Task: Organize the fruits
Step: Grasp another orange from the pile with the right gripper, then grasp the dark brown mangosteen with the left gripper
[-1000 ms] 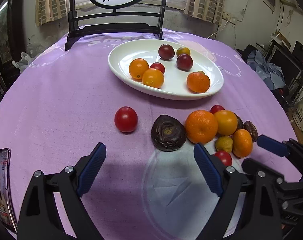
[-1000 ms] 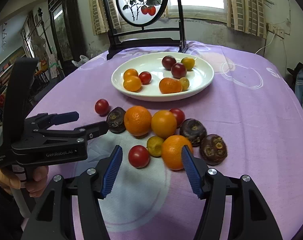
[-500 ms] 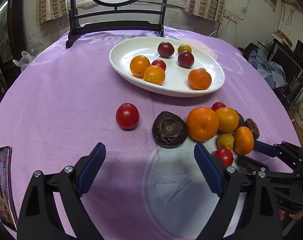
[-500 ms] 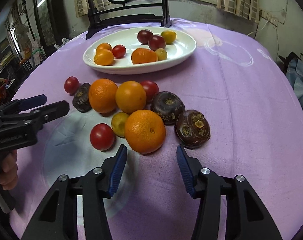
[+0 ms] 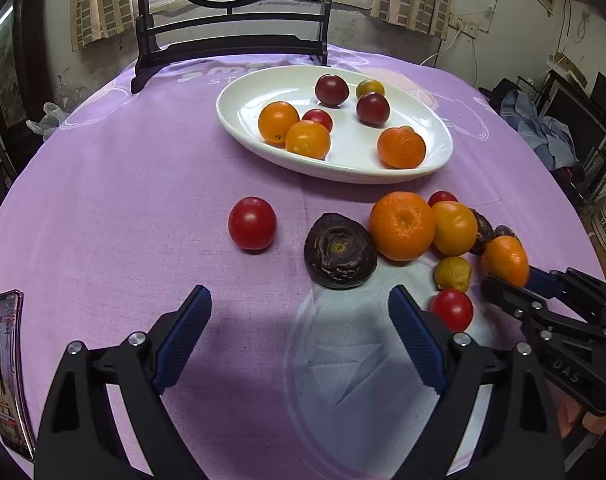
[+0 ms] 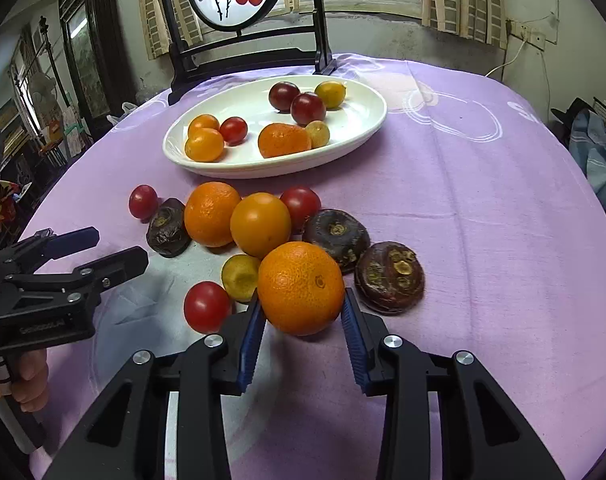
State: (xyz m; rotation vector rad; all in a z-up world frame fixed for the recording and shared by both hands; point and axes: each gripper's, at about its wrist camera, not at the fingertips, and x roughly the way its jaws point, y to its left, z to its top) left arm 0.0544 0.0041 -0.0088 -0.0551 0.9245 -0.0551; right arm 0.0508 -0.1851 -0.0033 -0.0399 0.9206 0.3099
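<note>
Right gripper (image 6: 303, 316) closing around the nearest orange (image 6: 301, 287), near edge of the fruit cluster mid-table (image 6: 483, 208). Left gripper (image 5: 299, 312) gapes wide over bare cloth. "DAS" readable on the right gripper.

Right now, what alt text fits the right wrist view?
The right gripper is closing around an orange in a cluster of fruit on a purple tablecloth. Behind, a white oval plate holds more fruit.
</note>
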